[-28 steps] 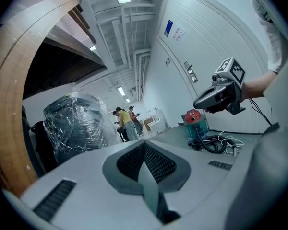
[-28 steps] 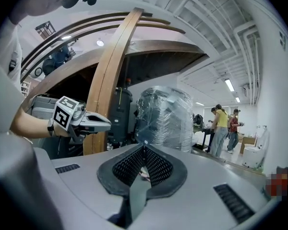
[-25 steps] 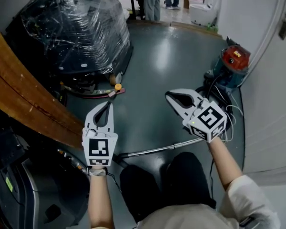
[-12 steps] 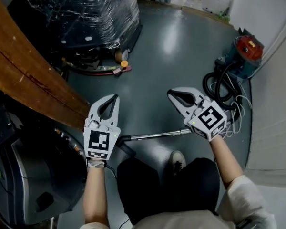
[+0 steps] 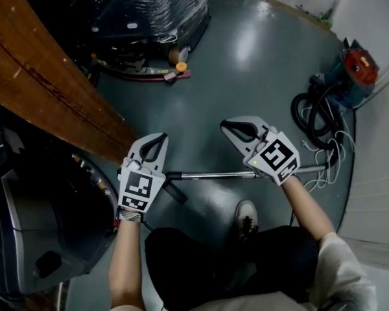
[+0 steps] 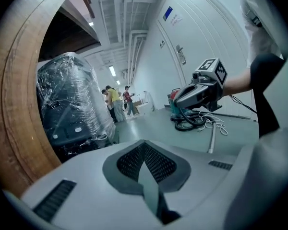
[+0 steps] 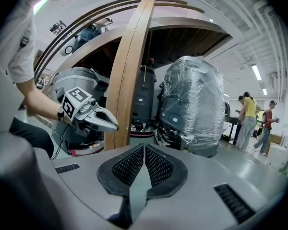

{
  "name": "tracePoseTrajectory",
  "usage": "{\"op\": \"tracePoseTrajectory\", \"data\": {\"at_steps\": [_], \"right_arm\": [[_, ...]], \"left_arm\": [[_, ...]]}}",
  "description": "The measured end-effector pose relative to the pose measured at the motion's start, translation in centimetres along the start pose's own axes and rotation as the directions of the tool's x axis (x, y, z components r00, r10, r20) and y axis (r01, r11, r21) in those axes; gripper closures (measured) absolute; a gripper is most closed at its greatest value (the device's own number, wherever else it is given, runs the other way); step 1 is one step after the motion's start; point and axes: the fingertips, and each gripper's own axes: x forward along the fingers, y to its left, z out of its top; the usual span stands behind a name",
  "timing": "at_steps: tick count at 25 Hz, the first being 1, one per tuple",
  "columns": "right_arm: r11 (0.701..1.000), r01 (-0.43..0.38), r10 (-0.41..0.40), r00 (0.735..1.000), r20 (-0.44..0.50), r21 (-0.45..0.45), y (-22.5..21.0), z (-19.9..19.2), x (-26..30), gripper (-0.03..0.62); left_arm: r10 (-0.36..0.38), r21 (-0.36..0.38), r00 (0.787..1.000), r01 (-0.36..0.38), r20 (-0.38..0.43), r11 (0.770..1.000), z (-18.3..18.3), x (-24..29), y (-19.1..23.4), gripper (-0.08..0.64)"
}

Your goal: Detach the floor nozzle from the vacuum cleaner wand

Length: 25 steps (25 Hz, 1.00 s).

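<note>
In the head view, a dark floor machine [image 5: 45,225] fills the 8 o'clock corner, and a curved wooden beam [image 5: 45,76] runs from 11 o'clock down toward the centre. A shrink-wrapped machine [image 5: 162,5] stands at 12 o'clock on the grey floor [image 5: 246,63]. The left tongs [image 5: 161,137] hang just left of centre, at about 8 o'clock, tips aimed toward 1 o'clock. Their own view shows the jaws clenched flat together with nothing between them. Just under their marker cube lies the left end of the metal wand [image 5: 211,174], stretched flat on the floor from 9 to 3 o'clock across the middle of the picture. A short dark piece, apparently the floor nozzle [image 5: 176,192], is attached at that left end and angles toward 5 o'clock. The person's shoe [image 5: 246,214] is planted near the wand at 6 o'clock. The right tongs [image 5: 224,127] hover over the wand's right half, tips aimed toward 10 o'clock. Their jaws are likewise clenched and empty. Whether either tool touches the wand cannot be told. At 2 o'clock a coiled black hose [image 5: 311,118] lies beside a red-topped canister vacuum cleaner [image 5: 355,70] by the wall.
</note>
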Motion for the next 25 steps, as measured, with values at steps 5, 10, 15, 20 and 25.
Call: {"op": "tracePoseTrajectory", "data": {"at_steps": [5, 10, 15, 20, 25], "right_arm": [[0.997, -0.079, 0.079, 0.997, -0.015, -0.001, 1.9, -3.6, 3.4, 0.56], [0.99, -0.143, 0.143, 0.988, -0.062, 0.011, 3.2, -8.3, 6.7, 0.56], [0.985, -0.174, 0.172, 0.978, -0.117, -0.007, 3.2, -13.0, 8.9, 0.56], [0.98, -0.198, 0.199, 0.972, -0.126, 0.019, 4.0, -16.3, 10.9, 0.56], [0.965, -0.257, 0.261, 0.952, -0.162, 0.044, 6.0, -19.4, 12.2, 0.56]], "left_arm": [[-0.021, -0.009, 0.997, 0.02, -0.075, 1.0, -5.3, 1.6, 0.6, 0.56], [-0.062, -0.04, 0.985, 0.056, -0.162, 0.998, -11.1, 3.3, 0.4, 0.56], [-0.087, -0.075, 0.975, 0.073, -0.206, 0.995, -16.1, 5.3, 0.0, 0.56], [-0.106, -0.07, 0.961, 0.091, -0.254, 0.993, -20.1, 6.6, -1.0, 0.56], [-0.127, -0.088, 0.945, 0.105, -0.302, 0.991, -22.9, 7.1, -1.8, 0.56]]}}
